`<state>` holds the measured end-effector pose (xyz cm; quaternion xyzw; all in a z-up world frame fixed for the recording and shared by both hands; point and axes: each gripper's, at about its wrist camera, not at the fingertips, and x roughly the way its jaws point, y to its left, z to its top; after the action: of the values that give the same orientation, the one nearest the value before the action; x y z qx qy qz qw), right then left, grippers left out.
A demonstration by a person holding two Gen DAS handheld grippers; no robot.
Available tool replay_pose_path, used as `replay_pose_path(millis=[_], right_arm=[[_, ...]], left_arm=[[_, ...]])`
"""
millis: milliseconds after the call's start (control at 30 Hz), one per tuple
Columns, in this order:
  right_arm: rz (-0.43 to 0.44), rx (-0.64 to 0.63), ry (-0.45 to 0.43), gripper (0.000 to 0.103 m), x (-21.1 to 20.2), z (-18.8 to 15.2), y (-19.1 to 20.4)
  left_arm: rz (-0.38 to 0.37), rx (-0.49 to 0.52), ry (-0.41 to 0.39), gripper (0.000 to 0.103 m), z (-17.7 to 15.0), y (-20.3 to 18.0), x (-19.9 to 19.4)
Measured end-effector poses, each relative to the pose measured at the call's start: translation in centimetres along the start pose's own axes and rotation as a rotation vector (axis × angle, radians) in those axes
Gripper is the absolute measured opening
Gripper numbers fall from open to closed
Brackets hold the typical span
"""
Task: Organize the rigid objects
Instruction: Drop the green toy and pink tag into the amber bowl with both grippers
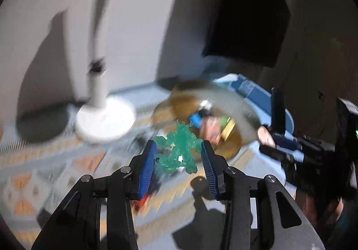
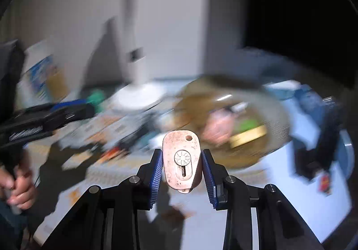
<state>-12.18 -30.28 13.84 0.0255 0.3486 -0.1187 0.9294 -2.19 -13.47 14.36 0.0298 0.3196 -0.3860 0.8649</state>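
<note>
The left gripper [image 1: 179, 156] has a green figure [image 1: 179, 149] pinched between its ribbed blue pads, lifted clear of the patterned cloth [image 1: 56, 171] below. The figure is see-through plastic, knobbly and spiky, with limbs sticking out past the pads. The right gripper [image 2: 182, 167] is closed on a pink tag [image 2: 182, 160] — a flat, rounded oval, scuffed, with a small hole near its top and a white flower-like disc over a slot. It stands upright between the pads, held above the table. Just beyond both lies a round brown tray [image 2: 246, 156] holding small bits in pink, green and yellow, too smeared to name. A white lamp base [image 1: 105, 122] sits to the far left — everything behind the grippers is badly blurred.
</note>
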Motion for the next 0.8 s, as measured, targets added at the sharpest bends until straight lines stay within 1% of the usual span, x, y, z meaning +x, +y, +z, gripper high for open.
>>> replay_pose_path(millis=[33, 100, 167, 233, 333, 367, 500, 633, 800], right_arm=[[-0.041, 0.054, -0.003, 0.034, 0.6, 1.3, -2.3], [-0.082, 0.132, -0.009, 0.034, 1.9, 2.8, -5.6], [-0.127, 0.187, 0.005, 0.034, 3.8, 4.3, -8.5], [-0.169, 0.212, 0.038, 0.034, 6.3, 5.3, -10.6], [-0.208, 0.211, 0.090, 0.034, 9.4, 6.0, -11.9], [-0.207, 0.208, 0.109, 0.034, 10.3, 6.0, -12.2], [-0.221, 0.193, 0.166, 0.034, 13.0, 5.8, -12.9], [-0.238, 0.181, 0.204, 0.034, 14.3, 5.3, -12.9], [-0.243, 0.177, 0.225, 0.034, 15.1, 4.8, -13.0]], left_arm=[[-0.007, 0.025, -0.005, 0.038, 1.2, -1.0, 0.9], [-0.030, 0.060, -0.008, 0.038, 3.6, -2.7, 3.3], [-0.051, 0.066, 0.004, 0.038, 5.2, -3.7, 5.8], [-0.059, 0.062, 0.030, 0.038, 6.4, -4.3, 8.8], [-0.057, 0.049, 0.091, 0.038, 7.1, -4.9, 13.4], [-0.046, 0.051, 0.110, 0.038, 7.0, -5.0, 14.7], [-0.037, 0.043, 0.180, 0.038, 6.4, -5.1, 18.3], [-0.026, 0.038, 0.228, 0.038, 5.8, -5.2, 20.4], [-0.018, 0.037, 0.264, 0.038, 5.1, -5.0, 21.7]])
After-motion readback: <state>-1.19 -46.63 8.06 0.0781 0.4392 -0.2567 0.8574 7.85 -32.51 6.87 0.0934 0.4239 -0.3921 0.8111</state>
